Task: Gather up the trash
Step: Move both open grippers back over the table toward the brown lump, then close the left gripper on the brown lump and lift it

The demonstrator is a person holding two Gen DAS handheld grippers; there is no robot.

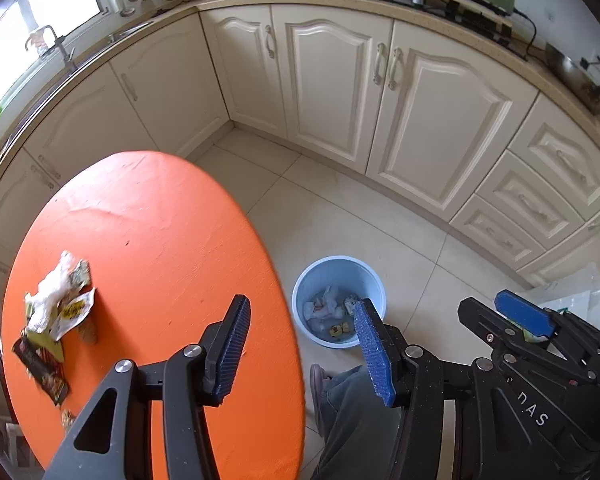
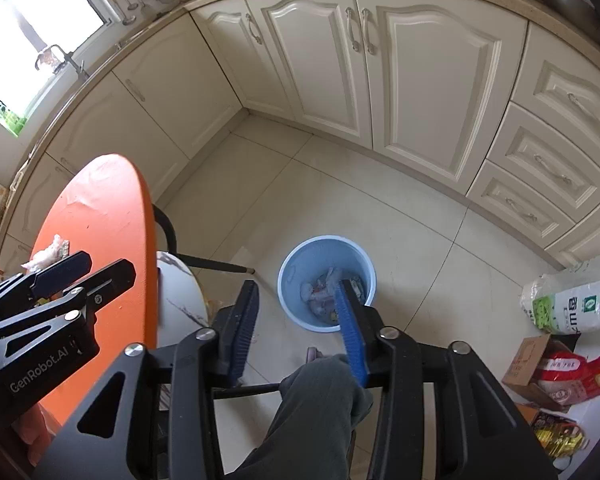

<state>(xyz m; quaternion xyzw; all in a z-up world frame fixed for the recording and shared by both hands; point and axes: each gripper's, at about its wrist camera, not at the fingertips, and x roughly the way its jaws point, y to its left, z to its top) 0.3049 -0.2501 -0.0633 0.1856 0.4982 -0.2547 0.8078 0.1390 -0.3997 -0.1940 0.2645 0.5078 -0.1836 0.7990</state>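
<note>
Crumpled tissue and snack wrappers (image 1: 56, 312) lie in a pile on the left side of the round orange table (image 1: 160, 232). A light blue bin (image 1: 340, 259) stands on the tiled floor to the right of the table, with tissues and wrappers in its bottom. My left gripper (image 1: 304, 344) hangs open over the table's right edge, nothing between its blue pads. My right gripper (image 2: 300, 328) is open and empty above the floor, just in front of the bin (image 2: 324, 239). The left gripper (image 2: 104, 266) also shows over the table (image 2: 100, 216) in the right wrist view.
Cream cabinets (image 1: 340, 92) wrap the back and both sides. A white stool (image 2: 180, 292) with black legs sits under the table edge. A person's grey trouser leg (image 2: 316, 400) is below the grippers. Bags and a box (image 2: 568, 360) lie on the floor at right.
</note>
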